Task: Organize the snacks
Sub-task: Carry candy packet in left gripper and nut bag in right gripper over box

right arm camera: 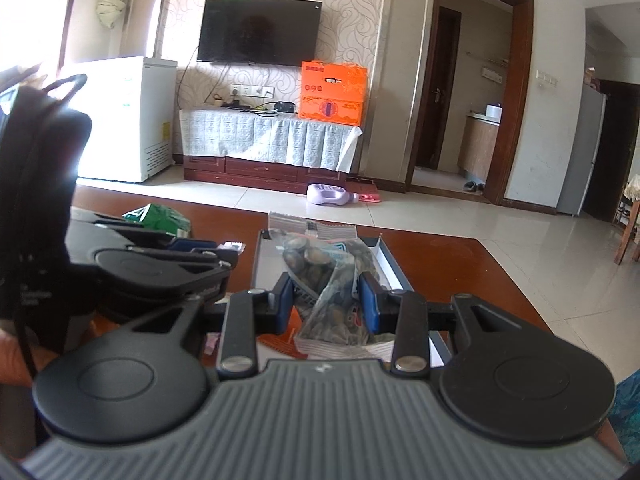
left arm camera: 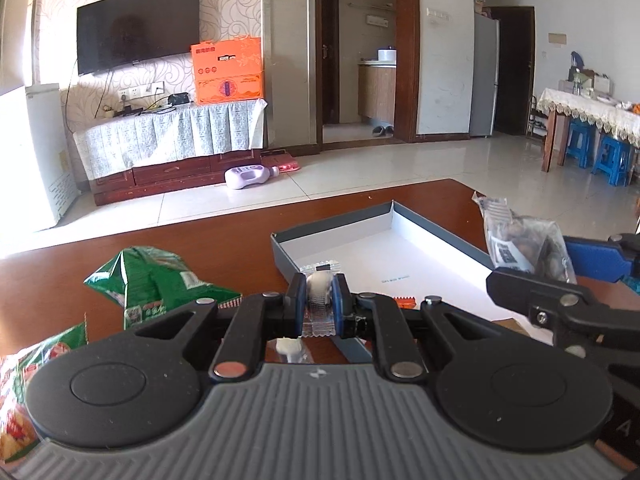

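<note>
My left gripper [left arm camera: 319, 300] pinches a small clear-wrapped white sweet [left arm camera: 319, 285]; my right gripper [right arm camera: 326, 300] clamps a clear plastic bag of brown nuts [right arm camera: 328, 280]. Both hover over the shallow grey-walled white tray [left arm camera: 400, 240]. The slippery wrappers could slide free, or my grippers could collide.

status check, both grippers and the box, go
Left gripper shut on small clear-wrapped sweet. Right gripper shut on nut bag. Both near the open box, its floor mostly bare. Nothing in the way.
</note>
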### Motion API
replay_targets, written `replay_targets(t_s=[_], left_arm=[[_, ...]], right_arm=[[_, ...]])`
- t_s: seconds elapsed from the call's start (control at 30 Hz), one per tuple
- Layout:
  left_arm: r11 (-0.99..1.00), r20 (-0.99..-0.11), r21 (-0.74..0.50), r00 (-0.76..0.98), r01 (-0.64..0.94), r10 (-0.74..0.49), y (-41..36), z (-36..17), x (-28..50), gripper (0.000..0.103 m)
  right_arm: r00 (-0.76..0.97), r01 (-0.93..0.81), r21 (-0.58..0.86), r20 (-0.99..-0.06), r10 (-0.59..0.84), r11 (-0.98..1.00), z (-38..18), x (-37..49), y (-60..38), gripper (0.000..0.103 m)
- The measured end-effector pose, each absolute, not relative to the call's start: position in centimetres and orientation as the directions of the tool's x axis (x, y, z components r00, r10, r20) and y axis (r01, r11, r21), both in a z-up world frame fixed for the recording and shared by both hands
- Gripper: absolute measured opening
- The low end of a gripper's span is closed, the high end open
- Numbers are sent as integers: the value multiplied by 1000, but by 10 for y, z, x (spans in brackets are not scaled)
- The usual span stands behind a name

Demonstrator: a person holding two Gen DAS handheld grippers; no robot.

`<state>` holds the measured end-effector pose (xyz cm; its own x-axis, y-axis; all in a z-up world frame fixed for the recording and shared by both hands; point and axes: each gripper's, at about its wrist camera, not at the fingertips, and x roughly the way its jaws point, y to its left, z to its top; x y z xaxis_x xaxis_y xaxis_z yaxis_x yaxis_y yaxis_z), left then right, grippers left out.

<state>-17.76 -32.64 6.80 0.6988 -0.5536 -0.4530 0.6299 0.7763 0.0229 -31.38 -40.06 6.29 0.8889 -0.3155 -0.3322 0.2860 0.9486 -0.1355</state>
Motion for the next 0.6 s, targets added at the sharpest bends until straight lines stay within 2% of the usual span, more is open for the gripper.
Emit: replay_targets(t_s=[0.6], left_arm=[[760,-480,-8,664,650,-573,-375,52,-138,17]], right_arm=[[869,310,-135,-362,-338,941,57,-290,-417,38]])
